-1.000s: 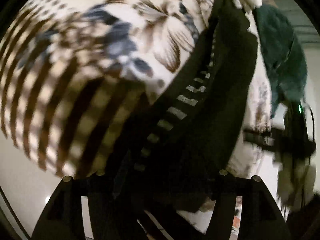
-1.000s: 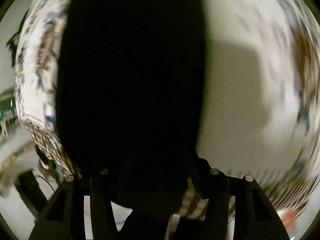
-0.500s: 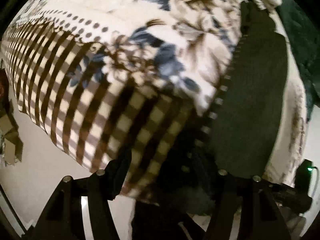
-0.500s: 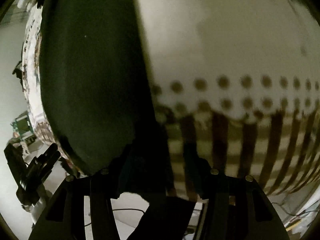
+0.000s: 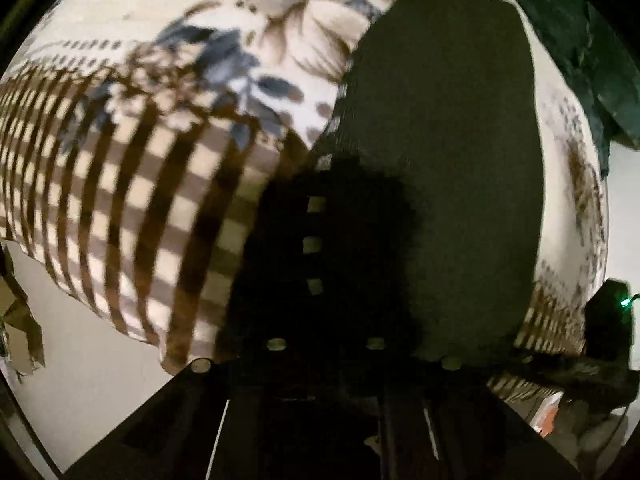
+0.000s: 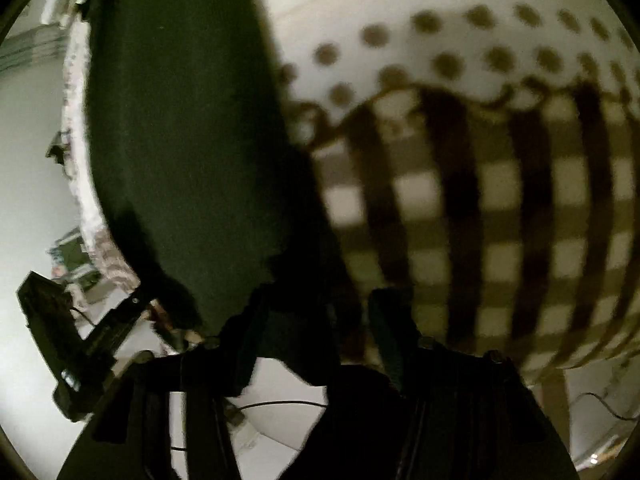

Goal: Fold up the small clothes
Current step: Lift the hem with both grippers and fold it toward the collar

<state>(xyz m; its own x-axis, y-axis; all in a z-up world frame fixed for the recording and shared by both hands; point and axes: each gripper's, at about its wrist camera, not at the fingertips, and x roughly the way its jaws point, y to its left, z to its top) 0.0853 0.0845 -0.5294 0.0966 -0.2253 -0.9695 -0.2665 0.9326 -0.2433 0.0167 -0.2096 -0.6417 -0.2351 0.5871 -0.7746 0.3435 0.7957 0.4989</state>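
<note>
Here the dark garment (image 5: 440,168) lies on the patterned cloth (image 5: 152,184). The left gripper (image 5: 324,344) and right gripper (image 6: 316,320) each pinch its near hem; pale floor (image 5: 92,392) shows beyond the cloth's edge.

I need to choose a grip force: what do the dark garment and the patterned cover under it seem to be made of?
The dark garment looks like matte, soft knit or woven cloth; it drapes and shows no shine. The patterned cover looks like printed fabric, perhaps fleece or cotton: flat floral and check print, soft rounded edge. Blur leaves the weave unclear.
</note>
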